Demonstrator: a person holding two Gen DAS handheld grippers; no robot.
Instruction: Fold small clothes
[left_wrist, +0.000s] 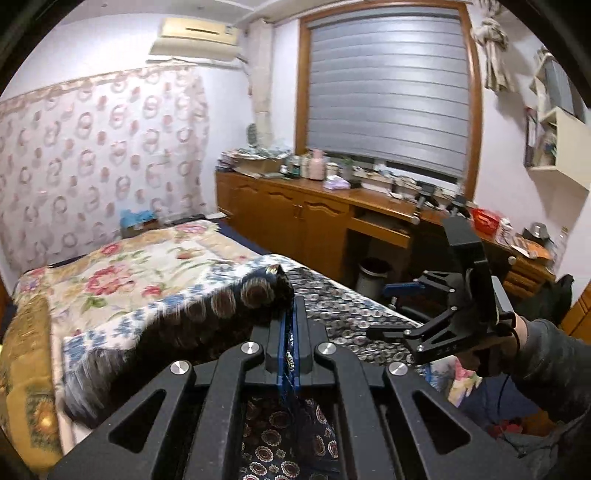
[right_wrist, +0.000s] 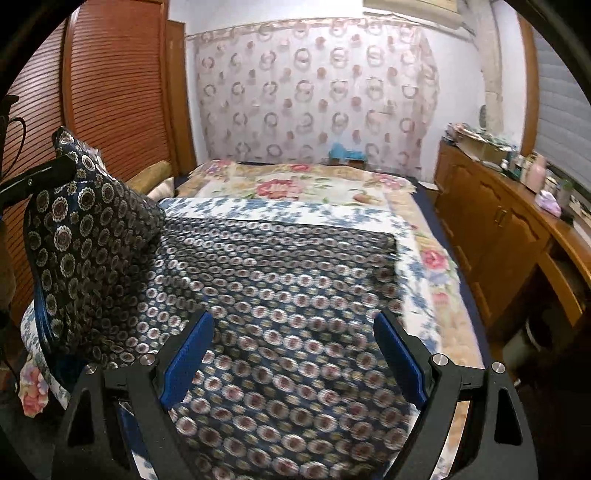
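Note:
A dark navy cloth with ring and flower print lies spread over the bed. My left gripper is shut on one edge of it, and the lifted part hangs blurred to its left. In the right wrist view that raised corner stands up at the left, with the left gripper behind it. My right gripper is open just above the spread cloth, nothing between its blue pads. In the left wrist view the right gripper shows open at the right, held by a hand in a dark sleeve.
The bed carries a floral quilt and a blue-flowered sheet. A wooden cabinet and desk with clutter run along the right, with a bin under the desk. Slatted wooden doors stand at the left.

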